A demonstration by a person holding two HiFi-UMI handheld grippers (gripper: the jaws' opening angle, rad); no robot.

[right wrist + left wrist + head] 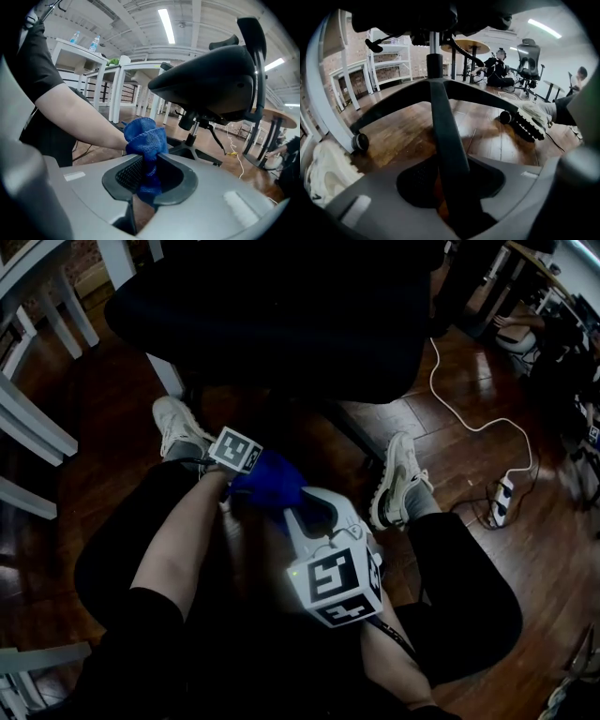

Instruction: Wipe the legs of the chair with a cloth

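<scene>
Right gripper [149, 178] has its jaws clamped on the blue cloth [146, 140], bunched up beside the person's forearm, pretty close to the chair. Left gripper [452, 182] jaws are apart, straddling a black chair leg [440, 117].

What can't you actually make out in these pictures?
- Chair legs: head view, mostly hidden under the dark seat, in shadow.
- Left gripper: head view shows only its marker cube; jaws lost in the dark.
- Bottles on the white table: right gripper view, too small to read.
- Blue cloth: right gripper view, lower part hidden by the right gripper.
</scene>
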